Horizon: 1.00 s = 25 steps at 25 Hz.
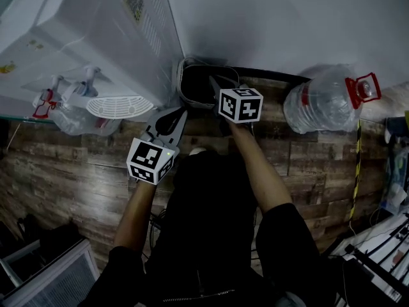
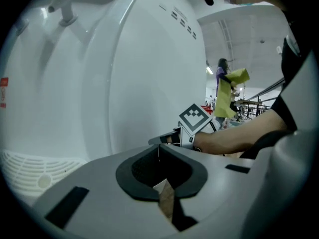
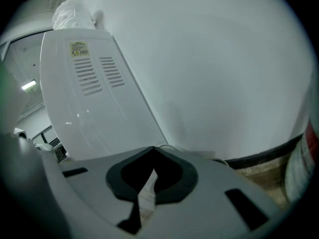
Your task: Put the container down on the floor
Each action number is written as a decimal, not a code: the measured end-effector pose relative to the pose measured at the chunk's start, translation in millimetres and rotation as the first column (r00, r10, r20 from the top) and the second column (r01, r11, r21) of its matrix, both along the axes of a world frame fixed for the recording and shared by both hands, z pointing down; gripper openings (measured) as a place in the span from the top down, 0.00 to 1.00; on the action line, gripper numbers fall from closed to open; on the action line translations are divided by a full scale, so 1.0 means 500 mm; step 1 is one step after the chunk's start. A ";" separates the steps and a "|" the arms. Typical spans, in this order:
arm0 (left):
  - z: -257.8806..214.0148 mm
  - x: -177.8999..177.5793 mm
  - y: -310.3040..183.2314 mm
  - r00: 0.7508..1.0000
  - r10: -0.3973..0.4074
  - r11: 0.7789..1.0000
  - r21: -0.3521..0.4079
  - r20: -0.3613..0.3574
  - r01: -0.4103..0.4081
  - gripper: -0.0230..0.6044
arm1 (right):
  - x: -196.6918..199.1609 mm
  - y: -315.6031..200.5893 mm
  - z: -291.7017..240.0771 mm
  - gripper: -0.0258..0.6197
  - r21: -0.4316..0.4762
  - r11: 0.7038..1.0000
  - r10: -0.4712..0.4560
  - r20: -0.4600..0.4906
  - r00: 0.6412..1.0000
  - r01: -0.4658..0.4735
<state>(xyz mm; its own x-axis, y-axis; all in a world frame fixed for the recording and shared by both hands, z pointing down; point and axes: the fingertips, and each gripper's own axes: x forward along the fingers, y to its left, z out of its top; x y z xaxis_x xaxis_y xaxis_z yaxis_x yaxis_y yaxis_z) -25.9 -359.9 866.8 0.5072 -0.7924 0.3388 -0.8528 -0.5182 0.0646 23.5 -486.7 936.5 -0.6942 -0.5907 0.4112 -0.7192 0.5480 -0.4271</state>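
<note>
The container is a big clear water jug (image 1: pixel 323 98) with a red cap and handle (image 1: pixel 362 88). It lies on its side on the wooden floor (image 1: pixel 77 171) by the white wall, and its edge shows at the far right of the right gripper view (image 3: pixel 305 169). My right gripper (image 1: pixel 215 82) is left of the jug and apart from it, with its jaws shut and empty (image 3: pixel 153 147), pointing at the corner of the wall. My left gripper (image 1: pixel 182 112) is also shut on nothing (image 2: pixel 159 146). It is raised beside the white water dispenser (image 2: pixel 99 73).
The water dispenser (image 1: pixel 83 24) stands at the left with its drip tray (image 1: pixel 118 105), and a second clear jug (image 1: pixel 80 120) lies under it. Dark cables (image 1: pixel 195 85) sit in the corner. A black baseboard (image 3: pixel 269 153) runs along the wall. Racks and clutter (image 1: pixel 383 248) are at the lower right.
</note>
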 end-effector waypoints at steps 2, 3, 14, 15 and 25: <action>-0.027 0.008 -0.001 1.000 0.007 1.000 -0.018 -0.003 -0.007 0.94 | 0.014 0.005 -0.021 0.94 -0.020 1.000 0.008 -0.012 1.000 -0.009; -0.045 0.013 -0.003 1.000 0.009 1.000 -0.028 -0.010 -0.010 0.94 | 0.022 0.005 -0.036 0.94 -0.031 0.999 0.013 -0.017 1.000 -0.014; -0.367 0.071 -0.011 0.997 0.072 0.997 -0.039 -0.005 -0.072 0.94 | 0.092 0.055 -0.304 0.94 -0.131 0.990 0.039 -0.080 0.996 -0.049; -0.395 0.077 -0.010 0.997 0.078 0.996 -0.050 -0.004 -0.078 0.94 | 0.099 0.061 -0.334 0.94 -0.139 0.989 0.043 -0.080 0.996 -0.053; -0.698 0.128 0.016 0.992 0.125 0.988 -0.094 -0.003 -0.125 0.94 | 0.159 0.167 -0.637 0.94 -0.157 0.983 0.076 -0.118 0.990 -0.094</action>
